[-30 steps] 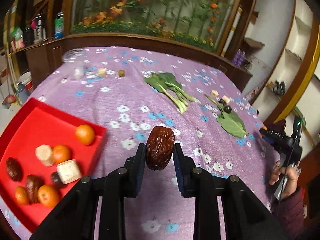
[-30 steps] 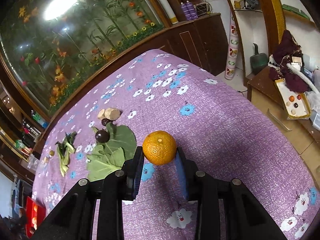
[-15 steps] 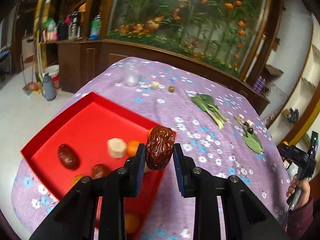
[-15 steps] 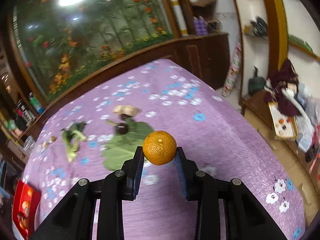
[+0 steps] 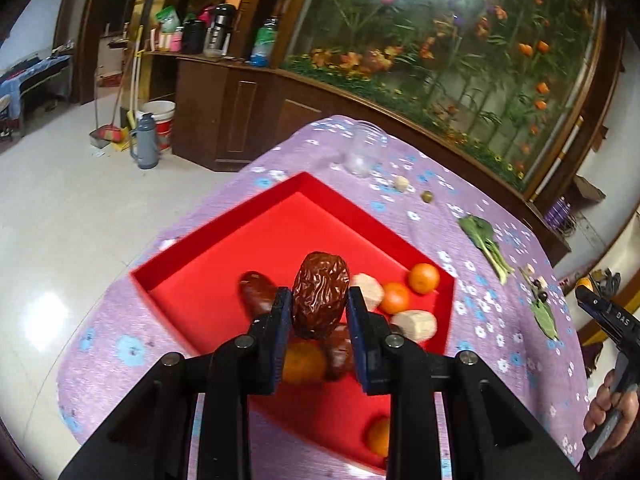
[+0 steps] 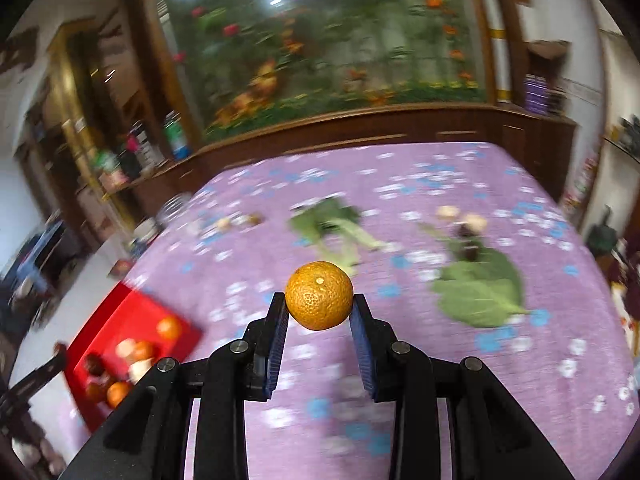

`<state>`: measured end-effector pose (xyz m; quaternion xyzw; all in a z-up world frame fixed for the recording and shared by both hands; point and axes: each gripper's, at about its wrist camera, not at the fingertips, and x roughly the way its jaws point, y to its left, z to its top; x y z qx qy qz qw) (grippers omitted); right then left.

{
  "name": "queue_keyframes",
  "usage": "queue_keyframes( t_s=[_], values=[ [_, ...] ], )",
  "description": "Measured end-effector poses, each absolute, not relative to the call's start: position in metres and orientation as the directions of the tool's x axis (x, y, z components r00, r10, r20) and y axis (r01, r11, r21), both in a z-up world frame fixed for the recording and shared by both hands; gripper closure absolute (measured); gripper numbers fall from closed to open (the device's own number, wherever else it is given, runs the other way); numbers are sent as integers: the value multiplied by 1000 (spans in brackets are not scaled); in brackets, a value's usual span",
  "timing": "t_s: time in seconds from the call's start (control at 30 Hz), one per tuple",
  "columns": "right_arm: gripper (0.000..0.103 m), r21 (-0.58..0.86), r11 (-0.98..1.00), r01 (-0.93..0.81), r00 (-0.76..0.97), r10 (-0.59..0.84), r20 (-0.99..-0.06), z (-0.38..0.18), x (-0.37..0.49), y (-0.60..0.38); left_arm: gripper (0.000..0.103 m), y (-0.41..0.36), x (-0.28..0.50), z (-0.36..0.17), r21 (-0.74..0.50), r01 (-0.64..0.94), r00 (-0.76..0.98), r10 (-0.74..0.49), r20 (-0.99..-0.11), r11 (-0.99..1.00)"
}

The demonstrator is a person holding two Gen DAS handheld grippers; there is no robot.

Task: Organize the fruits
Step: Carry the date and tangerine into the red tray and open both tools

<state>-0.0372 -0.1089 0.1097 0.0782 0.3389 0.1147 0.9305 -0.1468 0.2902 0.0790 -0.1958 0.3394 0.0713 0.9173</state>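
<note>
My left gripper [image 5: 319,307] is shut on a wrinkled brown date [image 5: 319,294] and holds it above the red tray [image 5: 224,248]. The tray holds other dates [image 5: 256,291], small oranges [image 5: 424,278] and pale cut chunks [image 5: 414,324]. My right gripper [image 6: 319,309] is shut on a small orange [image 6: 319,295], held above the purple flowered tablecloth [image 6: 440,360]. The red tray also shows in the right wrist view [image 6: 132,312] at the lower left, blurred. The right gripper shows in the left wrist view [image 5: 608,316] at the far right edge.
On the cloth lie a leafy green vegetable [image 5: 486,242], a broad green leaf [image 6: 478,290] with dark small fruits [image 6: 466,236], pale chunks [image 5: 401,183] and a clear jar [image 5: 364,148]. A wooden cabinet [image 5: 240,116] stands behind the table. The floor drops off left of the tray.
My left gripper has swung left with the date, from over the cloth to over the tray. My right gripper has turned left with the orange, bringing the tray into its view.
</note>
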Motion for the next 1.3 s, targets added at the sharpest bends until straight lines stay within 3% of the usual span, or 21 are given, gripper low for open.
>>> queue_keyframes(
  t_s=[0.23, 0.6, 1.3],
  values=[
    [69, 210, 919, -333, 640, 384, -666, 102, -34, -15, 76, 304, -149, 71, -316, -255, 763, -11, -646, 914],
    [68, 136, 847, -514, 519, 433, -737, 62, -32, 110, 76, 309, -135, 65, -269, -219, 762, -8, -648, 938],
    [68, 241, 834, -496, 415, 472, -778, 28, 27, 171, 76, 314, -72, 55, -181, -223, 696, 26, -717, 958]
  ],
)
